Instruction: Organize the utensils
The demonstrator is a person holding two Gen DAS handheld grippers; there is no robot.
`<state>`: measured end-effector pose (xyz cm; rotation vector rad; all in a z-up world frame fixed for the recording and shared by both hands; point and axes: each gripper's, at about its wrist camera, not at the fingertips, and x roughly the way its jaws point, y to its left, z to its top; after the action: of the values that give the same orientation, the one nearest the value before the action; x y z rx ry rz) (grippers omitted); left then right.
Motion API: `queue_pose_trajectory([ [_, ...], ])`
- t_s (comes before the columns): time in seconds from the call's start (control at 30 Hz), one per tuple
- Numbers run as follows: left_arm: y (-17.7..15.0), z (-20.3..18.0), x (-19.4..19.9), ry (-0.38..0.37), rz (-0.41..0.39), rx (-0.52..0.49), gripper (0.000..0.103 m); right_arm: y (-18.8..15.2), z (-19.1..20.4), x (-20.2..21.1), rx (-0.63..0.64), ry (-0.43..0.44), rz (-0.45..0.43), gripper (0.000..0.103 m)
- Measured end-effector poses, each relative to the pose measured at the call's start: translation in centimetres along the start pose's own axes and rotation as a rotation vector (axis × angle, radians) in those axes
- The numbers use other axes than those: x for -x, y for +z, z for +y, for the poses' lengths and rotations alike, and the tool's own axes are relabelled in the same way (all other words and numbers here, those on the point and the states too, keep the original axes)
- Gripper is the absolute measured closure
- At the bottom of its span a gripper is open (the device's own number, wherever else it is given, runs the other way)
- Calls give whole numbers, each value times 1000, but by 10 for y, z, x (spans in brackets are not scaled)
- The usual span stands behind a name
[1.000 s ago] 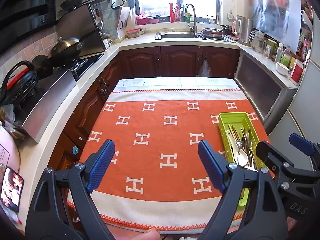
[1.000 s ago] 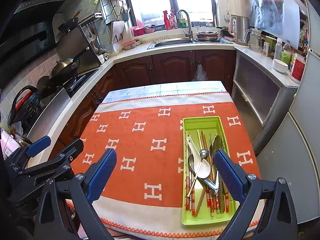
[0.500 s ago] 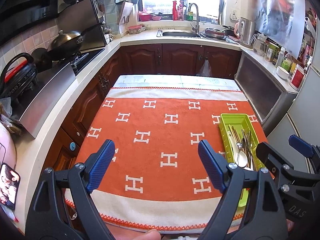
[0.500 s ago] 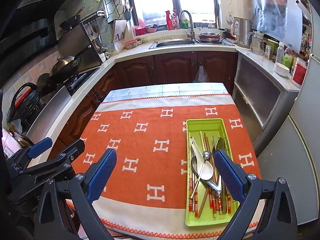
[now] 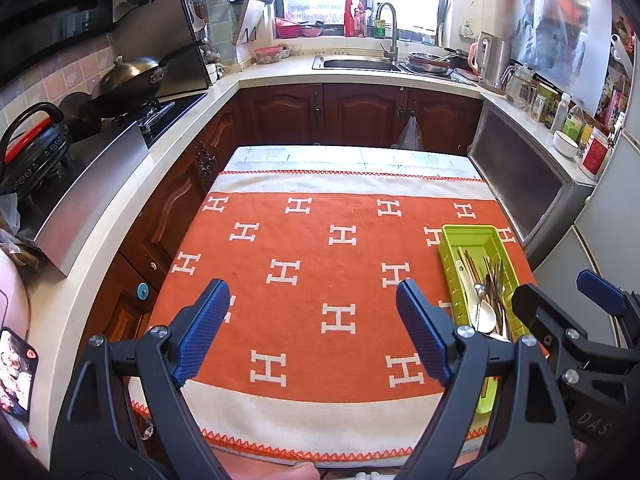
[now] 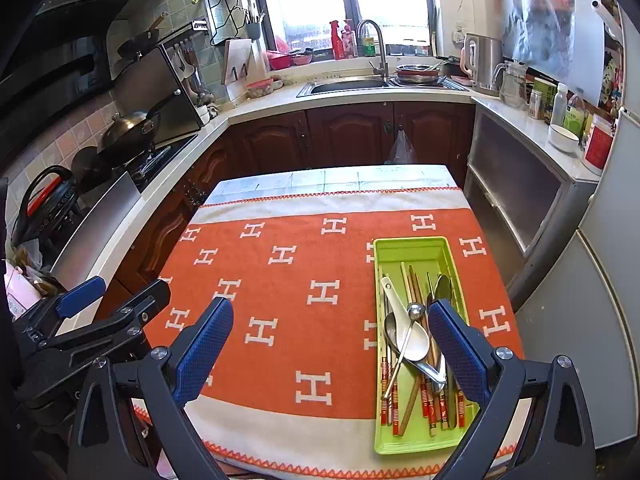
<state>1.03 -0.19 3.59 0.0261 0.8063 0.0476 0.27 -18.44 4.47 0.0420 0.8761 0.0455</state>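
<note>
Utensils (image 6: 416, 344) lie heaped in a lime-green tray (image 6: 414, 246) at the lower right of the right wrist view — a white ceramic spoon, metal spoons, a small ladle and red-tipped chopsticks, crossing one another toward the tray's near end, while its far end is bare. The tray sits on an orange cloth (image 6: 288, 292) patterned with white H shapes, spread over the tabletop (image 6: 332, 180), whose pale tiled far edge shows beyond the cloth.

In that view the right gripper (image 6: 332, 344) hangs above the near part of the cloth with its blue-padded jaws wide apart and nothing between them; its right finger overlaps the tray in the picture. The left gripper (image 5: 312, 332) fills the bottom of the left wrist view, jaws likewise spread and empty over bare cloth, with the tray (image 5: 468, 236) at the right of that frame, partly hidden by the other gripper's black frame.

Behind, at the top centre, a sink (image 6: 348, 86) sits under a window.
</note>
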Motion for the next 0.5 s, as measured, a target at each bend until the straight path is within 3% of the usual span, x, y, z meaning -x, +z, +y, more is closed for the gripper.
queue_pose_trajectory([
  [0.5,-1,-2,-2,-2,-4,2,19,1,-1,-3,-2,-2,-2,4],
])
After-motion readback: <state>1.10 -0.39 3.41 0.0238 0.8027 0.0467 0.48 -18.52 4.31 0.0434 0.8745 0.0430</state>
